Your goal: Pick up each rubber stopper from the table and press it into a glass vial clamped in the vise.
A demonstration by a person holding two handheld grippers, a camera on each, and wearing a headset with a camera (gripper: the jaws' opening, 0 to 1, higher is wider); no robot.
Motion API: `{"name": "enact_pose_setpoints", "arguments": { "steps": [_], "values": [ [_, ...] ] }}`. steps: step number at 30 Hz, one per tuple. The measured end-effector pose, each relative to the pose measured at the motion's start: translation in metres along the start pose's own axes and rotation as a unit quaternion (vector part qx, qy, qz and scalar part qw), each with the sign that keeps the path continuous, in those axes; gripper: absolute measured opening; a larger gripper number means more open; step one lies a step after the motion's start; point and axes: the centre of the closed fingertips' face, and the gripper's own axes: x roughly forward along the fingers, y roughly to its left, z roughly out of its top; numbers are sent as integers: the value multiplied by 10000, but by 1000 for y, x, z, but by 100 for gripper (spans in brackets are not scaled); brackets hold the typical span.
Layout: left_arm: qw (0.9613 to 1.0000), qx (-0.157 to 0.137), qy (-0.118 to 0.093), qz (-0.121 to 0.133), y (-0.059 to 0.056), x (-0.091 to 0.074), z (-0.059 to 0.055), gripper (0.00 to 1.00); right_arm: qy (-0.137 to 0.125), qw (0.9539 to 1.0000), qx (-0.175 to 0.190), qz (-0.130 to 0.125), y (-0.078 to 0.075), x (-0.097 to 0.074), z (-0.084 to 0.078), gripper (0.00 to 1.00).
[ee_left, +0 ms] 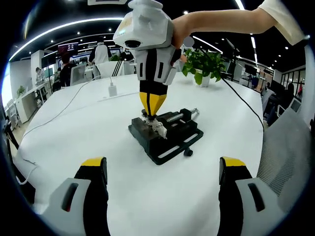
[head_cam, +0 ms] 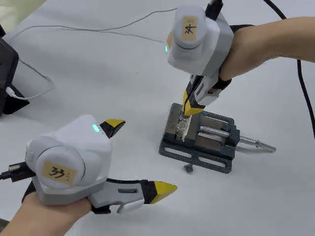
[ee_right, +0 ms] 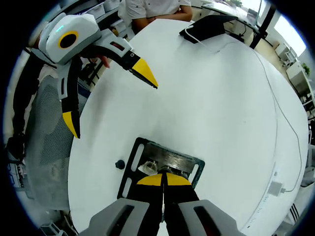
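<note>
My right gripper (head_cam: 189, 111) points steeply down into the vise (head_cam: 216, 142). Its jaws are drawn together so that the yellow tips all but meet. Whether anything is pinched between them I cannot tell (the tips hide their own gap). In the right gripper view the tips sit right over the top of the vise. A vial (ee_right: 147, 167) of clear glass shows just ahead of them and a little to the left, clamped between the steel cheeks. The tips are at the mouth of the clamp, either touching the glass or a hair above it. I cannot say which.

My left gripper (head_cam: 140, 157) is held low and well back from the vise, with its jaws spread wide and nothing between them. In the left gripper view the vise stands ahead, framed in the gap between the two jaws, with bare table (head_cam: 123, 73) between it and my tips.

One stopper (head_cam: 188, 168), small and dark, lies loose on the table just beside the slotted foot of the vise, on the side that faces my left jaws. From the left jaws it is ahead and slightly toward the right-hand tip, apart from both (nearer the vise than me). From the right jaws it lies off to the left, beyond the foot of the vise and clear of the tips.
</note>
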Motion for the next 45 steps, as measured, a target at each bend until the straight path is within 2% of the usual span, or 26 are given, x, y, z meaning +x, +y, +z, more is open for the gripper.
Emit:
{"name": "enact_pose_setpoints", "arguments": {
  "steps": [3, 8, 9, 15, 18, 22, 24, 26, 27, 29, 30, 31, 32, 33, 34, 38, 39, 41, 43, 44, 45],
  "values": [
    [10000, 2, 12, 2, 0, 0, 0, 93, 111, 9999, -93, 16, -1, 0, -1, 0],
    [10000, -24, -17, 19, 2, 0, 1, 93, 57, 9999, 42, 72, 2, 0, -2, 0],
    [10000, -27, -13, 27, 2, 0, 1, 93, 81, 9999, -49, 60, 2, 0, -3, 0],
    [10000, -25, 0, 26, 3, -1, 0, 93, 196, 9998, 3, 0, 2, 0, -2, 0],
    [10000, -16, -18, 34, 3, -1, 2, 93, 241, 9997, 62, -8, 0, 2, -1, 0],
    [10000, 13, -49, 50, 4, -2, 7, 93, 514, 9986, -63, -87, -1, 3, 0, 0],
    [9999, 55, -73, 75, 5, -4, 11, 93, 504, 9987, 0, -75, -1, 1, -2, 0],
    [9999, 69, -92, 79, 6, -5, 13, 93, 381, 9992, 111, -81, 0, 1, -4, 0],
    [9999, 92, -113, 90, 6, -7, 15, 93, 247, 9993, 247, -97, 0, 1, -3, 0],
    [9998, 119, -120, 113, 7, -9, 17, 93, 52, 9996, 278, -90, -2, 1, -3, 0],
    [9998, 121, -130, 114, 7, -10, 18, 93, -60, 9990, 420, -104, 2, -1, -3, 0],
    [9997, 140, -156, 130, 7, -11, 20, 93, -138, 9994, 295, -111, 4, -2, -4, 0],
    [9996, 156, -174, 137, 6, -13, 22, 93, -184, 9991, 364, -145, 5, -3, -4, 0],
    [9996, 165, -185, 146, 6, -14, 23, 93, -182, 9993, 266, -162, 6, -3, -4, 0],
    [9995, 169, -217, 167, 7, -15, 26, 93, -219, 9988, 399, -194, 5, -2, -3, 0],
    [9993, 169, -264, 193, 7, -17, 29, 93, -346, 9981, 455, -227, 2, -3, -4, 0],
    [9992, 189, -284, 194, 6, -17, 31, 93, -473, 9960, 723, -240, 2, -2, -3, 0],
    [9992, 219, -286, 185, 4, -18, 33, 93, -560, 9963, 573, -300, 2, -3, -5, 0],
    [9992, 250, -282, 164, 2, -18, 33, 93, -753, 9922, 942, -328, 2, -3, -4, 0],
    [9992, 263, -268, 139, 1, -18, 33, 93, -778, 9939, 674, -394, 2, -4, -4, 0],
    [9992, 294, -261, 122, -1, -18, 34, 93, -810, 9937, 634, -448, 2, -4, -4, 0]
  ]
}}
